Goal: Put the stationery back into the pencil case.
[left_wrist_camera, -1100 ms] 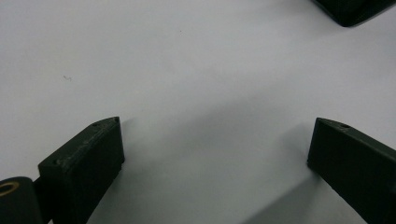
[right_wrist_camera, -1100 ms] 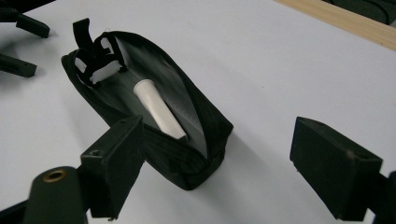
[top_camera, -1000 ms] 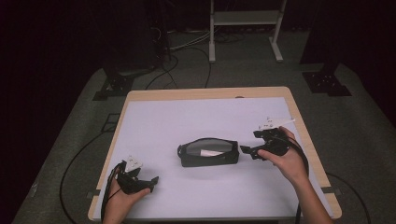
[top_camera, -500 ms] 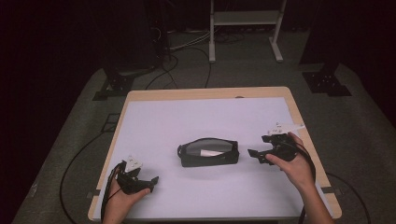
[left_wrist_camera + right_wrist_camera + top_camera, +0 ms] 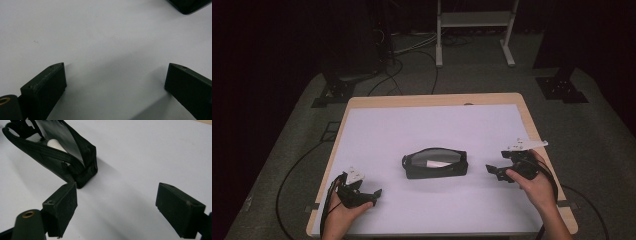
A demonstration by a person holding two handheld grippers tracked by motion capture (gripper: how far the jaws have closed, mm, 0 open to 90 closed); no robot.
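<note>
A black zip pouch [image 5: 435, 163] lies open in the middle of the white table top [image 5: 432, 130], with a white object inside it. In the right gripper view the pouch [image 5: 57, 147] sits at the upper left, its unzipped end near one jaw. My right gripper [image 5: 492, 171] rests to the right of the pouch, open and empty, apart from it. My left gripper [image 5: 376, 194] sits near the table's front left corner, open, with bare table between its jaws [image 5: 115, 82]. A corner of the pouch [image 5: 187, 5] shows in the left gripper view.
The table's wooden rim [image 5: 432, 100] borders the white sheet. Dark carpet with cables [image 5: 402, 75] surrounds the table. A white metal stand [image 5: 474, 30] is behind it, and dark stand bases [image 5: 562, 87] sit at the back right.
My right gripper has drawn back to the right, away from the pouch's end. The left gripper has stayed where it was.
</note>
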